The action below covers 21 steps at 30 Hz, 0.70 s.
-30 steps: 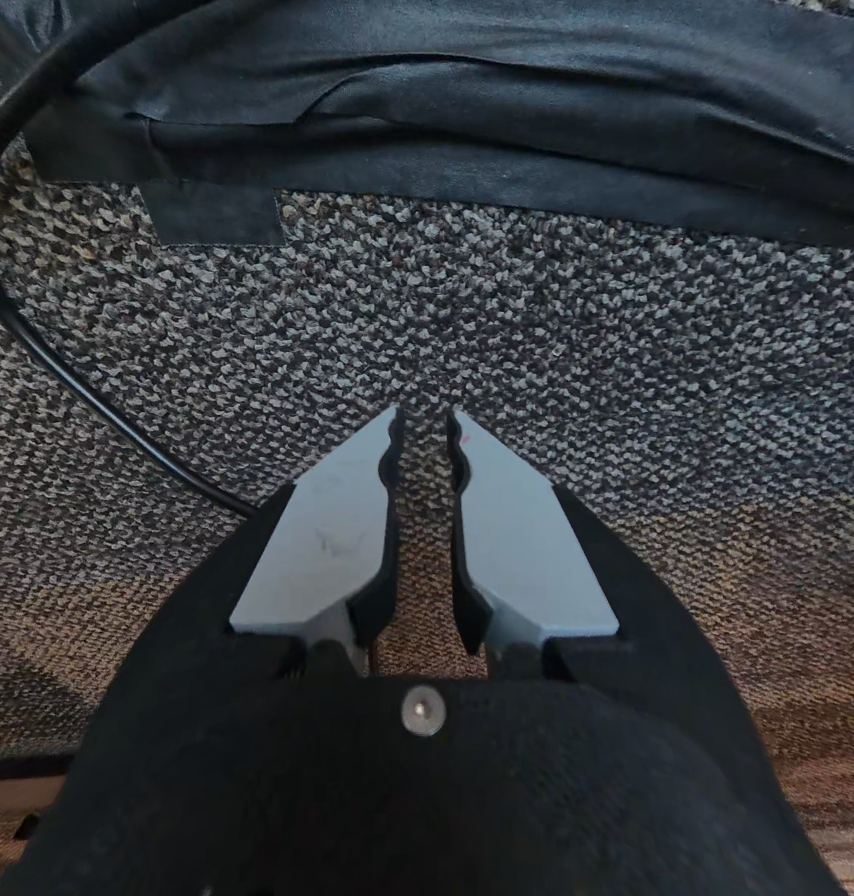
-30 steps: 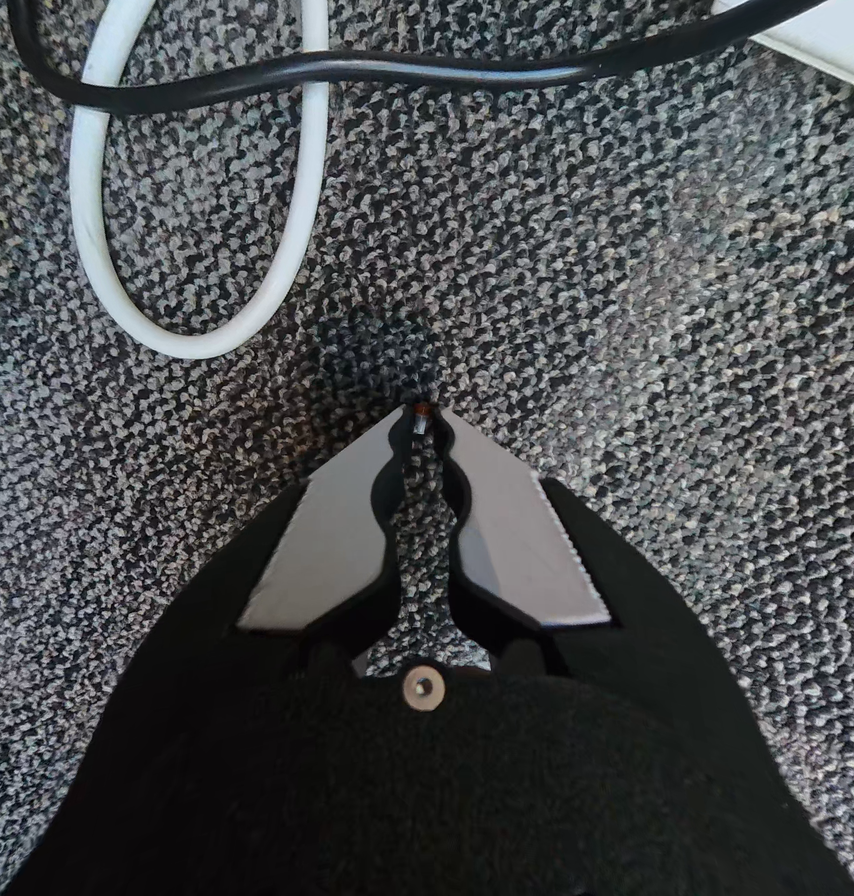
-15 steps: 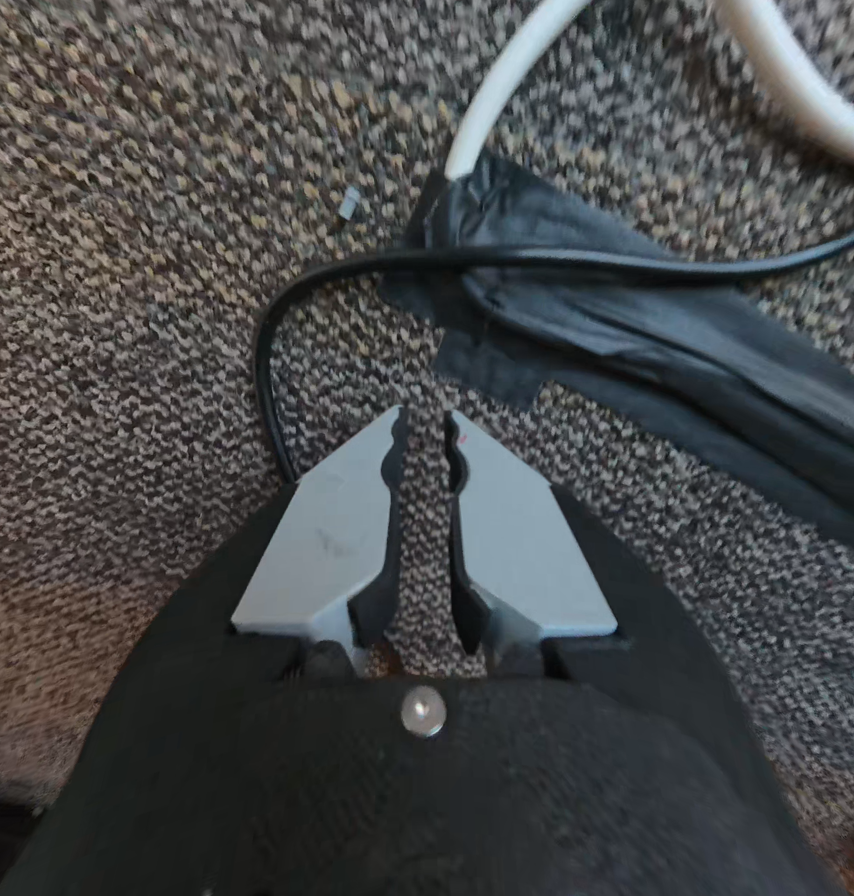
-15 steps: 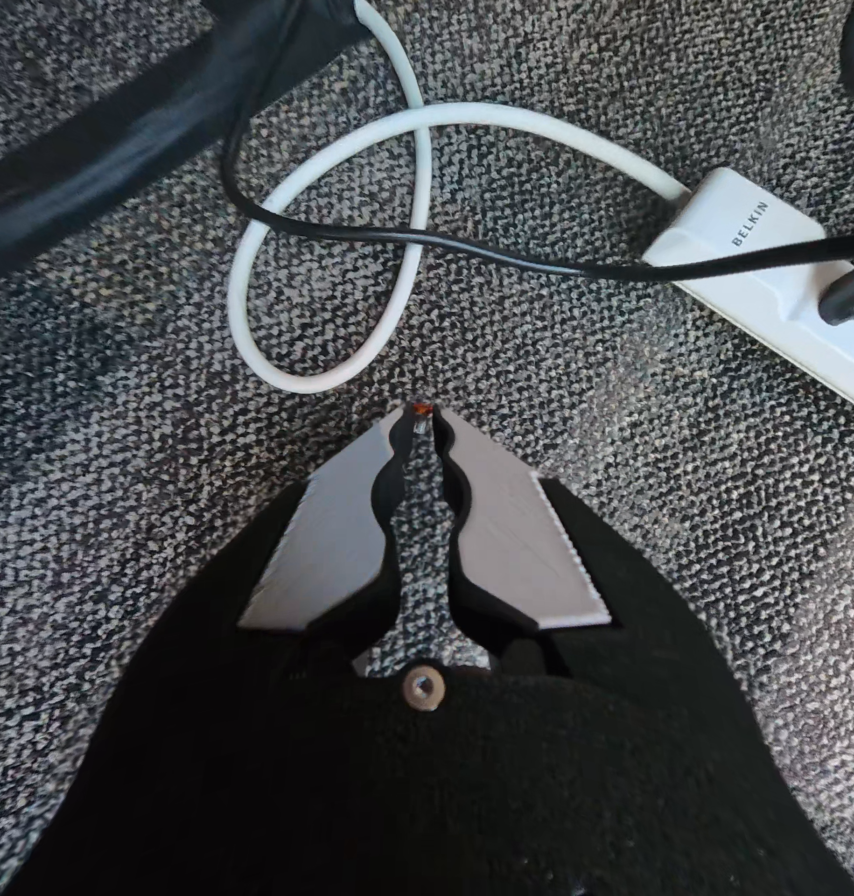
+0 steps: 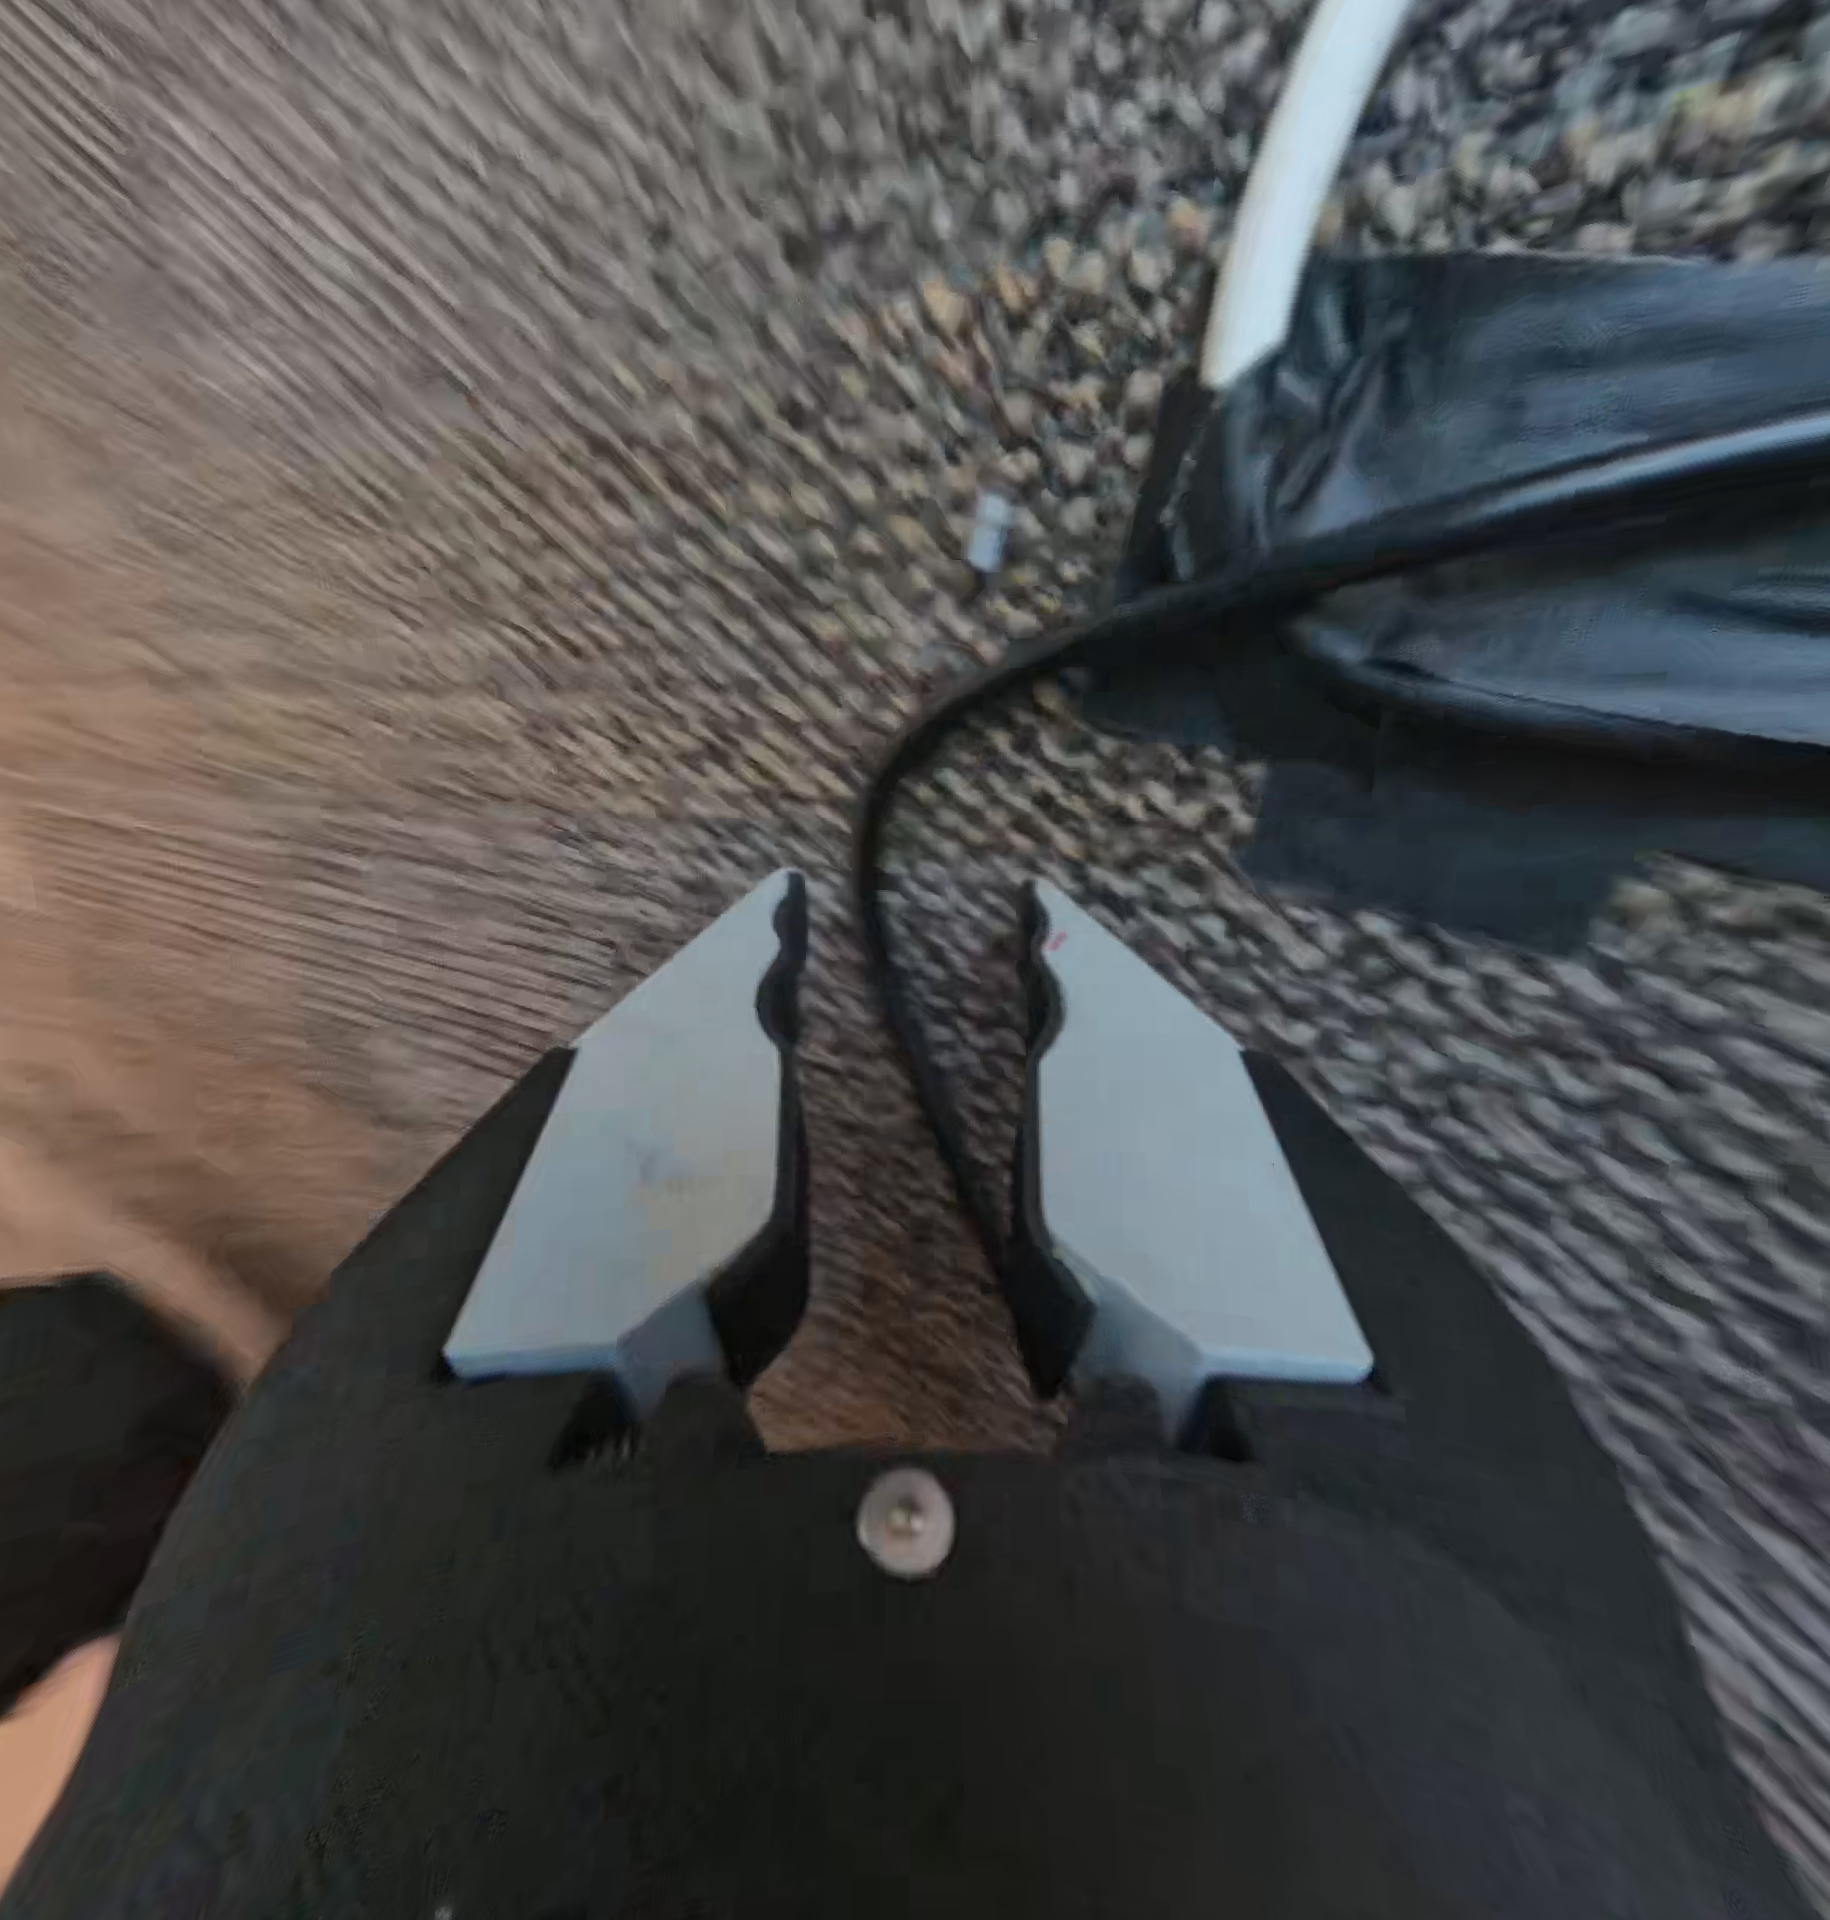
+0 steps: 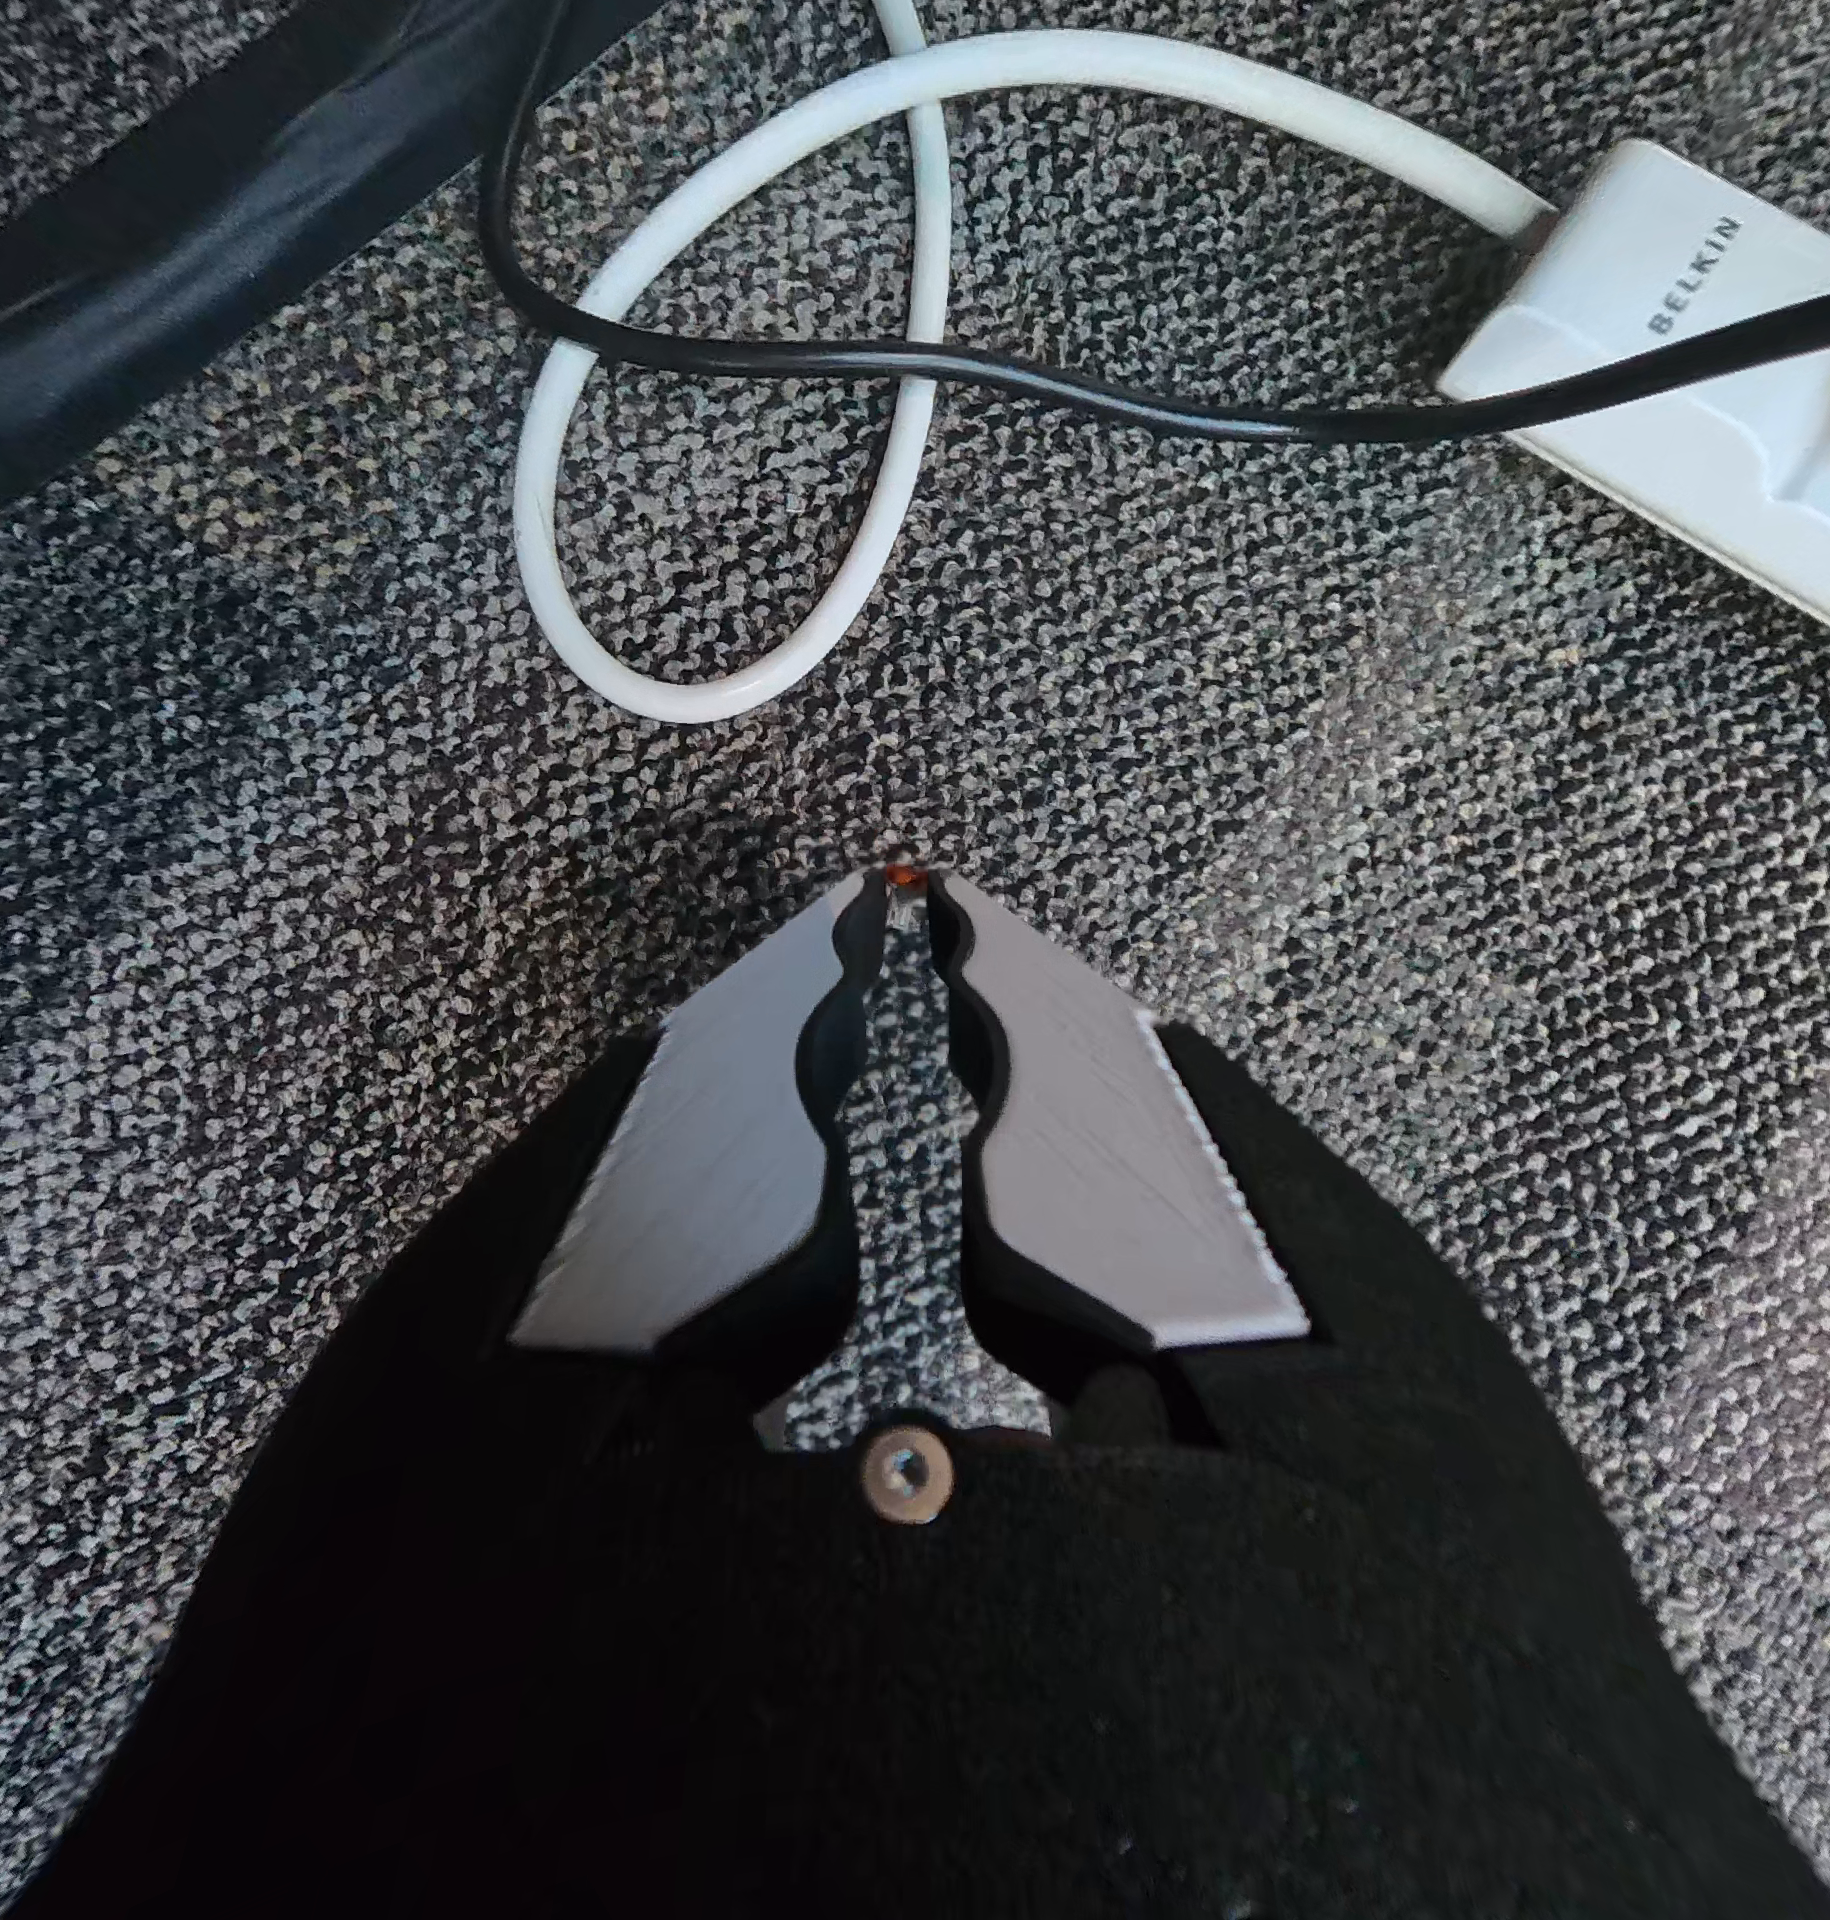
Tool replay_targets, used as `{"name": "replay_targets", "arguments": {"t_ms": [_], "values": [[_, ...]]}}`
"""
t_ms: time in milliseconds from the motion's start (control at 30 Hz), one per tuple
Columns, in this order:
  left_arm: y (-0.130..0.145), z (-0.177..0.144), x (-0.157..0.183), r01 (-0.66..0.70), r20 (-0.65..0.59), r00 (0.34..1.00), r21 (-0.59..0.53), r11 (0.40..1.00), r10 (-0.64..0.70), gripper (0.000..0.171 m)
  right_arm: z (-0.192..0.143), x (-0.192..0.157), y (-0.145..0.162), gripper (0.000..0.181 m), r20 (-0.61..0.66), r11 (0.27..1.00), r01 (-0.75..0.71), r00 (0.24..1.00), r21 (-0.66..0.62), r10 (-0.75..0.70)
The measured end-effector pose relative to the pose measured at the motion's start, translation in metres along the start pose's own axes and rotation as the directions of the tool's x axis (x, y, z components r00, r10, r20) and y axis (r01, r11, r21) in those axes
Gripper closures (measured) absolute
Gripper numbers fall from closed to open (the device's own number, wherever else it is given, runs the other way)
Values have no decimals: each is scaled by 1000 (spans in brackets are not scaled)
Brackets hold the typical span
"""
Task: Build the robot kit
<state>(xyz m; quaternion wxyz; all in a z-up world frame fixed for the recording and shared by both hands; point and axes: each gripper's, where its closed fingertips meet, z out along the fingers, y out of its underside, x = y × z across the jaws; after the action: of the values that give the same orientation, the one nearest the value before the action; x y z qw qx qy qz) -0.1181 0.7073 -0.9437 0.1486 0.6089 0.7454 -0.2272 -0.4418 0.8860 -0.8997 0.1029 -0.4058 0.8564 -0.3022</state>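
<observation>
Left wrist view: left gripper [image 5: 909,899] over blurred speckled grey-brown carpet [image 5: 475,520], fingers spread, gripping nothing. Thin black cable [image 5: 895,997] runs through gap, curving toward 2 o'clock over black tape strip [image 5: 1576,540]. Thick white cable [image 5: 1280,197] at 1 o'clock.

Right wrist view: right gripper [image 6: 903,883] fingers nearly together, pinching small orange-tipped piece [image 6: 903,879]. White cable loop at 12 o'clock, black cable across it. White plastic power strip [image 6: 1659,353] at 2 o'clock.

Black hand-held gripper [image 5: 906,899], grey fingers [image 5: 651,1132]
</observation>
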Motion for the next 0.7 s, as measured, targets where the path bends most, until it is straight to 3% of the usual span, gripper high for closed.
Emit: {"name": "replay_targets", "arguments": {"t_ms": [33,100,200,300,367,467,700], "values": [[-10,-1,-7,-59,88,995,50,997,55,133,-1,1,1,175,-3,1000,-3,1000,0,3],[-28,-1,-8,-30,95,995,116,993,19,148,-1,2,3,175,-4,1000,-2,1000,-7,2],[-48,4,-7,147,-56,989,134,980,-140,130,0,3,6,175,-6,1000,-6,1000,-12,6],[-60,12,-6,287,-212,941,94,953,-262,134,-2,1,10,175,-2,1000,-14,1000,-14,14],[-62,16,0,320,-305,908,57,946,-289,151,-4,-3,15,175,3,1000,-15,1000,-17,15],[-65,11,11,309,-397,881,73,948,-257,167,-8,-6,22,175,7,999,-27,1000,-24,27],[-48,16,10,235,-402,893,37,971,-201,164,-13,-1,29,175,-7,999,-45,999,-30,45]]}}
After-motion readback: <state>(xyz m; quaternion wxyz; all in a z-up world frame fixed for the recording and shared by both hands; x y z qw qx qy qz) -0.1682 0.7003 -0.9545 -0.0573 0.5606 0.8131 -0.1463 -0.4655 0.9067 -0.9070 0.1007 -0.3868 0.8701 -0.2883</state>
